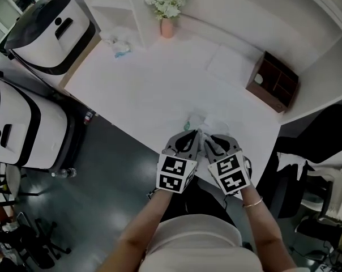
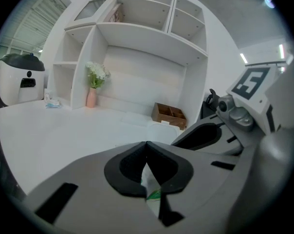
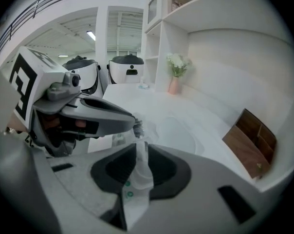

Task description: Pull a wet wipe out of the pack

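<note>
1. Head view: pack sits near the front edge of the table. The left gripper and right gripper meet on it, tips almost touching.
2. Left gripper view: jaws pinched tight on a thin, green-printed edge of the pack, probably anchoring it.
3. Right gripper view: jaws clamped on a white, green-dotted fold; wipe or flap, I cannot tell. The grasp looks made. Next, the left should hold firm while the right draws away steadily.

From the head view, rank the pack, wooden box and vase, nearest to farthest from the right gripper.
1. Pack: at the tips of the right gripper, by the table's near edge.
2. Wooden box: on the table's right end.
3. Vase: at the back, against the shelving.
</note>
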Demonstrator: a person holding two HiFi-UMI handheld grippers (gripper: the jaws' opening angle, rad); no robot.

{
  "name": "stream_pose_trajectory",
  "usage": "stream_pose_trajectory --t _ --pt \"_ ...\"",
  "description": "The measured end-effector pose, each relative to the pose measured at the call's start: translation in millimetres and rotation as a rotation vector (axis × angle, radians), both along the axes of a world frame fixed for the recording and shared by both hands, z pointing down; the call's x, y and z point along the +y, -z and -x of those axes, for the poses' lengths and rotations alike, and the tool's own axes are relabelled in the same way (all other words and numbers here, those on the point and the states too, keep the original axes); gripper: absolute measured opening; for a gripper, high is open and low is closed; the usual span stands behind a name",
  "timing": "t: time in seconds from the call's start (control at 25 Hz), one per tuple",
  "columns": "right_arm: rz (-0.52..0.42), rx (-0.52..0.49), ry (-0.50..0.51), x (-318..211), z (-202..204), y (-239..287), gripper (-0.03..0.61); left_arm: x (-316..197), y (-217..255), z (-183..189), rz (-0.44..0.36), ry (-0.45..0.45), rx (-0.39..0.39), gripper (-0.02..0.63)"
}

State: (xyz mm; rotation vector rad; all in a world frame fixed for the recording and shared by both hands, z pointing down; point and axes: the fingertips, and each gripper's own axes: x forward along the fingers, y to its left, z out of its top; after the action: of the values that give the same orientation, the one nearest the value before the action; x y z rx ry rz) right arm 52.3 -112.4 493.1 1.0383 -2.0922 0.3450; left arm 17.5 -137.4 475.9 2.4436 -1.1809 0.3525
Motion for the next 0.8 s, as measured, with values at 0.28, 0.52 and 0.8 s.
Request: stream_pose_trajectory --t 0.28,0.52,0.8 --pt "0.042 0.064 0.037 -2.7 1.7 -5.3 0.077 -1.8 -1.3 3.3 0.004 -0.001 0.01 -0.005" --pt "0.077 0.083 0.06 -2.2 3.5 -9.2 0.066 -3.0 -2.0 4.5 0.005 -0.004 0.011 -0.005" --pt "0.071 0.107 0.048 -4.7 3.1 -9.5 0.024 -2.8 -2.2 5.1 0.01 -0.003 0.019 -0.005"
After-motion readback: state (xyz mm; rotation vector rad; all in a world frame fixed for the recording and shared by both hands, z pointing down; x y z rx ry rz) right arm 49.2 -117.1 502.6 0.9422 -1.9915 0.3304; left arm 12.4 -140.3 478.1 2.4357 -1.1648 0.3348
